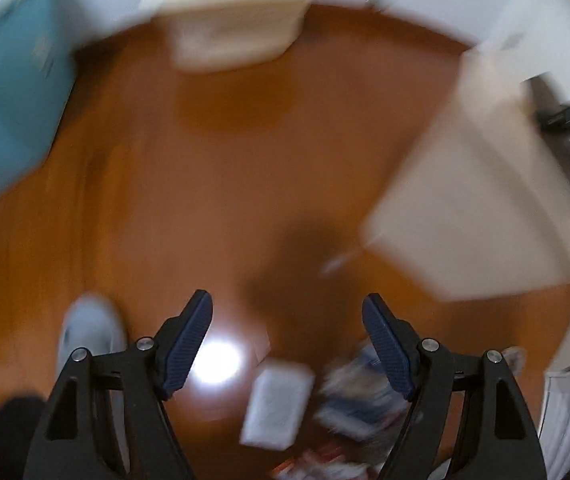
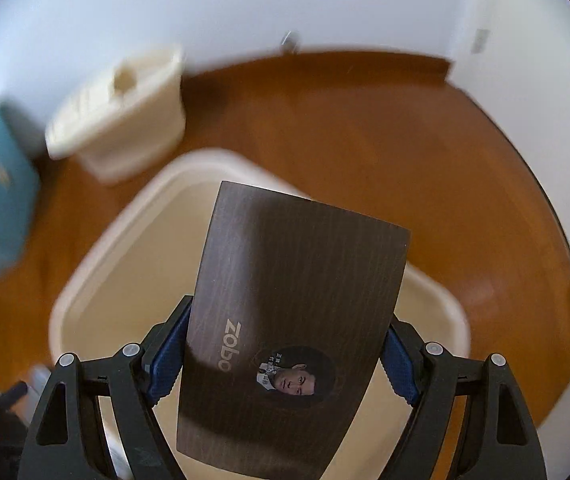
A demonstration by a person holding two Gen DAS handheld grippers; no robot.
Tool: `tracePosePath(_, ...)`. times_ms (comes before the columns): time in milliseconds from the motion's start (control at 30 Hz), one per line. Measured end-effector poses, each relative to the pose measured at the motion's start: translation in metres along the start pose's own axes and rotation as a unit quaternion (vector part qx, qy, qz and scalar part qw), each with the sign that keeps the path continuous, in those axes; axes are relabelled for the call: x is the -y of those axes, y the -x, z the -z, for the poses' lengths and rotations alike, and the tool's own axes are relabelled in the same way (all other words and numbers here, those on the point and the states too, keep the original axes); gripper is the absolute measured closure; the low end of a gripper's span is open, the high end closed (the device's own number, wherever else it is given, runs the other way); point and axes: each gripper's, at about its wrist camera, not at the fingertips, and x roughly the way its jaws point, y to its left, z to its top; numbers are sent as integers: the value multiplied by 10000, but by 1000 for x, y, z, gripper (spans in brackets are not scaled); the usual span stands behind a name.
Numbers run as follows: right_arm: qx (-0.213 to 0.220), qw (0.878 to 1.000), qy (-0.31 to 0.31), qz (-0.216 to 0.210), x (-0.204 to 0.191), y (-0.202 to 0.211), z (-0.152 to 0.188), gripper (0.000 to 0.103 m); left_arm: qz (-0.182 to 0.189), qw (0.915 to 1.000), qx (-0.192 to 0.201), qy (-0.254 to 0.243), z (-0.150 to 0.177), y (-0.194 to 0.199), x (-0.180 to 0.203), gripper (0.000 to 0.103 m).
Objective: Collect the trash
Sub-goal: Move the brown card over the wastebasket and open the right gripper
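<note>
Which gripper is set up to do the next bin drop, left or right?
Right. The right gripper is shut on the dark box, directly above the open cream bin. The left gripper is open and empty over the floor litter, blurred.

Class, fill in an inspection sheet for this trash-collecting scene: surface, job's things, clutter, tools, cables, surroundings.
Surface: brown wooden floor.
Job's things: dark box marked "zobo", above the open cream bin; blurred white packet and wrappers on the floor.
Clutter: teal box, second cream bin.
Tools: right tool shut on the dark box; left tool open, holding nothing.
Cables: nothing seen.
Surroundings: white walls.
</note>
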Motion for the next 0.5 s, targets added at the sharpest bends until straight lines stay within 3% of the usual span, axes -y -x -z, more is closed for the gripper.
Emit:
tracePosePath(100, -493, 9984, 278, 10, -22, -29, -5, 16, -97, 9961, -833, 285, 27, -53, -23, 26)
tracePosePath(167, -636, 9976, 276, 70, -24, -44, -3, 15, -68, 9952, -962, 148, 39, -58, -21, 26)
tracePosePath(300, -708, 9973, 135, 172, -13, -53, 5, 15, 99, 9933, -898, -717, 48, -70, 11, 26)
tracePosePath(433, 23, 9996, -262, 113, 8, -10, 12, 15, 46, 9872, -966, -1270, 61, -83, 34, 26)
tracePosePath(500, 846, 9942, -643, -150, 27, 39, 31, 15, -16, 9849, -1026, -1397, 66, -96, 39, 26)
